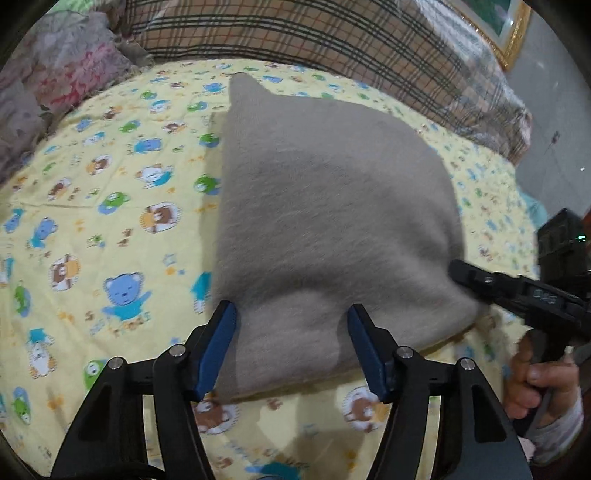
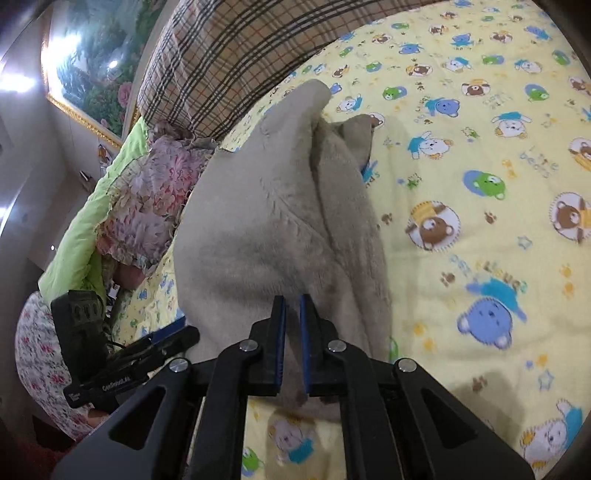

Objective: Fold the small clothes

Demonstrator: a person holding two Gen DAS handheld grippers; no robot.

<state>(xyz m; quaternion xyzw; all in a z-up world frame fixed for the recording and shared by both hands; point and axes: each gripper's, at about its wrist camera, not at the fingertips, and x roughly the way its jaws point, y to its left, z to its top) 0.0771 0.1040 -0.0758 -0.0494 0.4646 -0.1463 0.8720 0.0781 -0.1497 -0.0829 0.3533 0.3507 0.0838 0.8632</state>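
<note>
A grey fleecy garment [image 1: 332,221] lies folded over on a yellow bear-print sheet [image 1: 110,221]. My left gripper [image 1: 291,314] is open, its blue pads either side of the garment's near edge, not closed on it. My right gripper [image 2: 292,306] is shut on the garment's [image 2: 273,221] near edge, with cloth pinched between the pads. The right gripper also shows in the left wrist view [image 1: 458,269] at the garment's right corner. The left gripper shows at the lower left of the right wrist view [image 2: 177,332].
A plaid cushion [image 1: 314,33] runs along the back of the bed. A floral quilt [image 1: 48,85] lies at the back left. A framed picture [image 2: 99,62] hangs on the wall. The sheet [image 2: 480,184] spreads wide beside the garment.
</note>
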